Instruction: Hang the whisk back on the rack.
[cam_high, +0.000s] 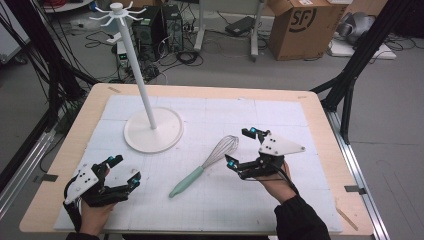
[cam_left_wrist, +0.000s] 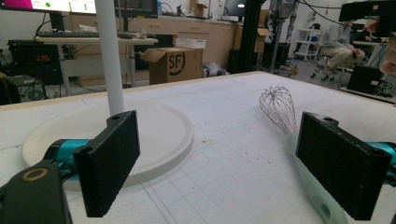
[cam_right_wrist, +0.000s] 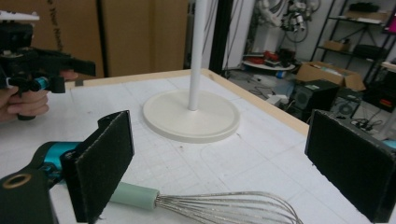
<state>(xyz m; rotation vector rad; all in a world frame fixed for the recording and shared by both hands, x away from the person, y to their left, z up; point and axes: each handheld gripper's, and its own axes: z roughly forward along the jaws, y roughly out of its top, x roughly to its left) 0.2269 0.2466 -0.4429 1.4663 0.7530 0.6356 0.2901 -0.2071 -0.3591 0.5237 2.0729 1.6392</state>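
Left gripper (cam_high: 121, 170) low, jaws spread wide, right gripper (cam_high: 241, 147) jaws wide apart, nothing gripped

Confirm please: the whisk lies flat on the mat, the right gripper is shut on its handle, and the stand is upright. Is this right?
One part is wrong. The right gripper is open, its jaws wide apart above the whisk without touching it, as the right gripper view shows. The whisk does lie flat on the mat, and the stand is upright.
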